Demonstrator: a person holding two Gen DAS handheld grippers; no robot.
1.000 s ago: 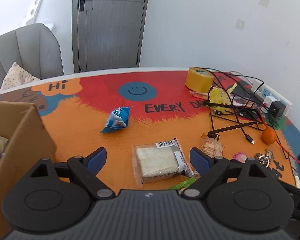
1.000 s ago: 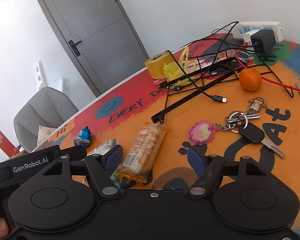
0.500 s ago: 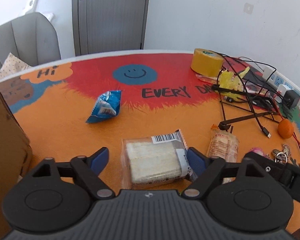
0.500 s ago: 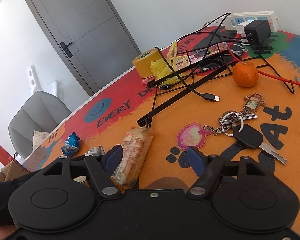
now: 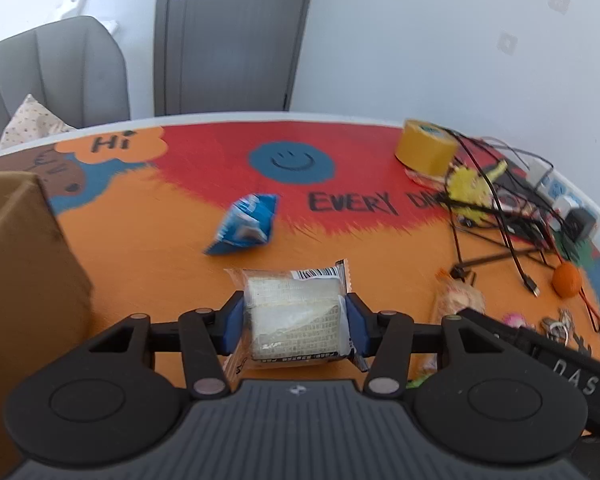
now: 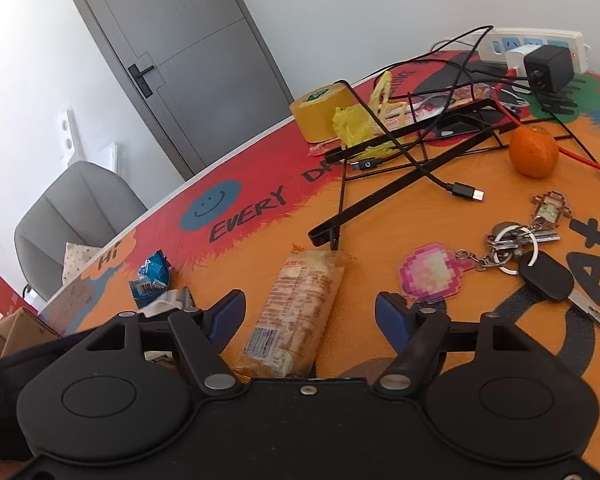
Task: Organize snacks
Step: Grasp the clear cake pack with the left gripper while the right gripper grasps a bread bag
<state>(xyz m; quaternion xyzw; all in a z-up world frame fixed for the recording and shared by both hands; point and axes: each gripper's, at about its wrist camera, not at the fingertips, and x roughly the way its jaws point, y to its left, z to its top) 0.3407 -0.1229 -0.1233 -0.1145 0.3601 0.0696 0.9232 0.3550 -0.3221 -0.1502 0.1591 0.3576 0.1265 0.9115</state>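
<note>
Three wrapped snacks lie loose on the bright orange-and-red tablecloth (image 5: 148,240). One is a clear-wrapped pale block (image 5: 294,312), and the left gripper (image 5: 295,322) has just been closing its jaws on it; the blue pads now press both its sides. The second, a long tan biscuit packet (image 6: 296,308), lies between the fingers of the right gripper (image 6: 310,316), which stand wide and clear of it. The third, a small blue packet (image 5: 246,230), sits alone farther toward the smiley face.

One cardboard box (image 5: 24,272) stands at the left edge. On the right side there is clutter: one roll of yellow tape (image 5: 426,152), one orange (image 6: 534,151), one bunch of keys (image 6: 536,256) with two charms, one power strip (image 6: 540,42), and a tangle of black cables (image 6: 400,148) over a wire stand just beyond the biscuit packet.
</note>
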